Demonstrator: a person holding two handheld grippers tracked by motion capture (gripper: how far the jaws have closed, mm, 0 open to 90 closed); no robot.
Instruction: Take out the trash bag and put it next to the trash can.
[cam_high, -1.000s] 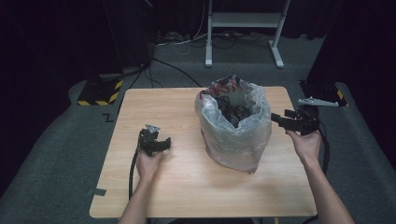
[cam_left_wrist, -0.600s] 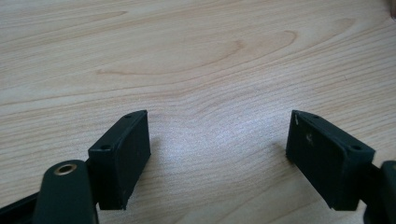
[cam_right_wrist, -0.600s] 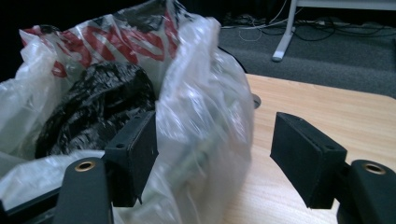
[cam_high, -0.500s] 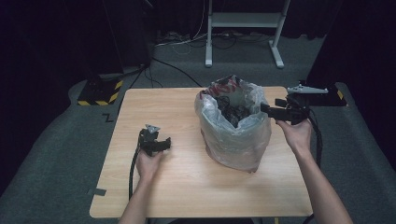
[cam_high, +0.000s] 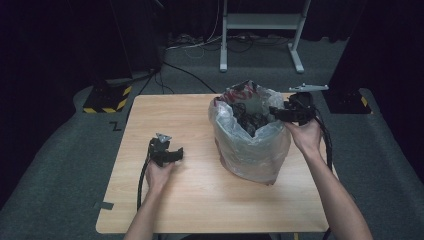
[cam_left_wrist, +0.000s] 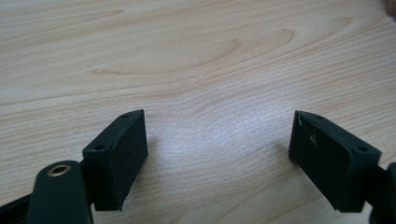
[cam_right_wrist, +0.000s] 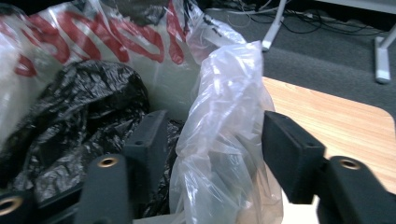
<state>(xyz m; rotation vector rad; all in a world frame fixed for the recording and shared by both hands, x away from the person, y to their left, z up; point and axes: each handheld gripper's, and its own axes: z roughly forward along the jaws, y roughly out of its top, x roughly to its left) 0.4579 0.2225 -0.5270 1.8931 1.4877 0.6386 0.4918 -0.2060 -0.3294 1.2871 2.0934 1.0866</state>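
Right gripper view: the right gripper (cam_right_wrist: 212, 154) is straddling the clear bag (cam_right_wrist: 229, 140) rim, jaws apart; the left gripper (cam_left_wrist: 217, 158) is resting wide open, empty, on the table (cam_left_wrist: 196, 56).

Grippers: two, left gripper (cam_high: 176, 153), right gripper (cam_high: 274, 113)
Clear plastic bag (cam_high: 250, 145): one
Black bag (cam_right_wrist: 79, 116) inside: one
Table (cam_high: 200, 200): one

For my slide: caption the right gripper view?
Open right gripper straddling the clear plastic bag's bunched rim.

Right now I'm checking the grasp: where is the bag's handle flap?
In the right gripper view the clear handle flap stands between the open right gripper, beside the black crumpled plastic; in the high view that is the plastic bag's right rim.
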